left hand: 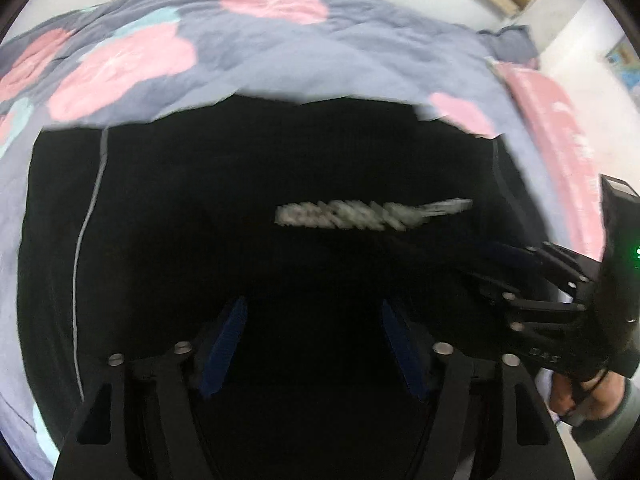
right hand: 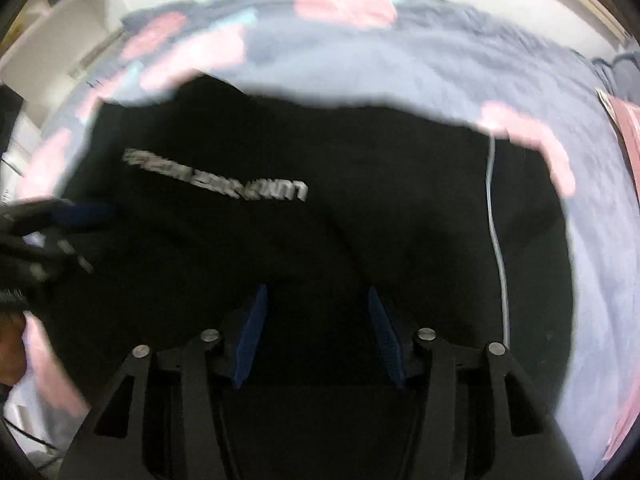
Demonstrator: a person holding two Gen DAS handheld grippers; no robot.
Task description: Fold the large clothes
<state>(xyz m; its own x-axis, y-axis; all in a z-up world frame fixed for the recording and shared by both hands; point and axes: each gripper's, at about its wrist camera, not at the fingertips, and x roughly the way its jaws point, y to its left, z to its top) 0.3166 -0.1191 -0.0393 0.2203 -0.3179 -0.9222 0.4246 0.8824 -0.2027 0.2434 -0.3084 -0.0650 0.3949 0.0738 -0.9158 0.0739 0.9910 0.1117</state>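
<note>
One black garment (left hand: 240, 208) lies spread on the bed, and it is the only piece of clothing I can count. It carries one line of white lettering (left hand: 368, 214), too blurred to read, and one thin pale cord (left hand: 86, 232) running down its side. Under it is one grey-blue quilt (left hand: 320, 56) printed with pink blobs; about five show in the left wrist view, though blur makes the tally unsure. One pink cloth (left hand: 560, 132) lies along the quilt's right edge. Two grippers are out: the left gripper (left hand: 314, 344) and the right gripper (right hand: 316, 332), each with two blue pads (right hand: 250, 340).
</note>
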